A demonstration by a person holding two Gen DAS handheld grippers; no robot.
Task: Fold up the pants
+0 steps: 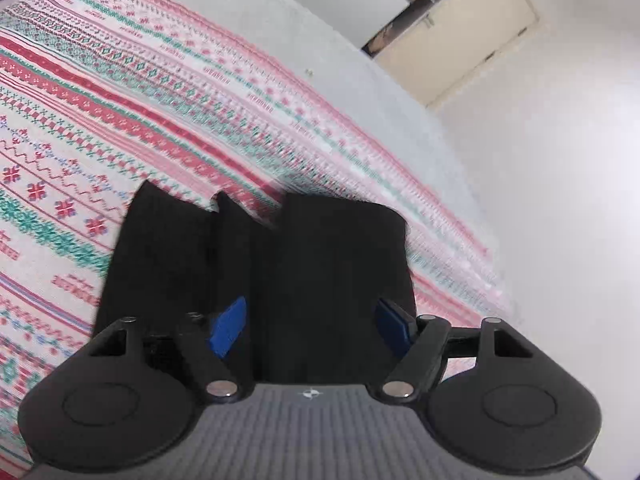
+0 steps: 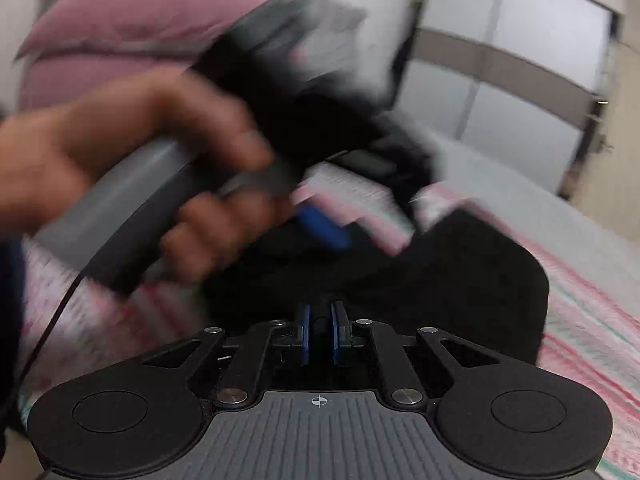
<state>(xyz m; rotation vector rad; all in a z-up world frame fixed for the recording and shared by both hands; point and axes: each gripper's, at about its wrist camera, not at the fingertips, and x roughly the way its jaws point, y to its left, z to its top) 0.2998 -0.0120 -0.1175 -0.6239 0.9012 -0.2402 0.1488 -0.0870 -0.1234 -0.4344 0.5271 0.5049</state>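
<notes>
The black pants [image 1: 320, 264] lie folded on a red, green and white patterned blanket [image 1: 160, 100]. My left gripper [image 1: 311, 325] stands wide open over them, the dark cloth running between its blue pads [image 1: 229, 326]. In the right wrist view the pants [image 2: 460, 288] spread ahead on the blanket [image 2: 592, 320]. My right gripper [image 2: 320, 332] has its blue pads almost together, pinching a thin edge of the black cloth. A person's hand [image 2: 140, 140] holds the left gripper's grey handle [image 2: 132, 200]; that view is blurred and shows one of its blue pads [image 2: 324, 228].
The blanket covers a bed with a grey sheet [image 1: 328, 44] at its far side. Pink pillows [image 2: 120, 24] are stacked at the head. A white wall [image 1: 540, 200] and a cream door [image 1: 472, 32] stand beyond the bed; a wardrobe [image 2: 512, 64] stands behind.
</notes>
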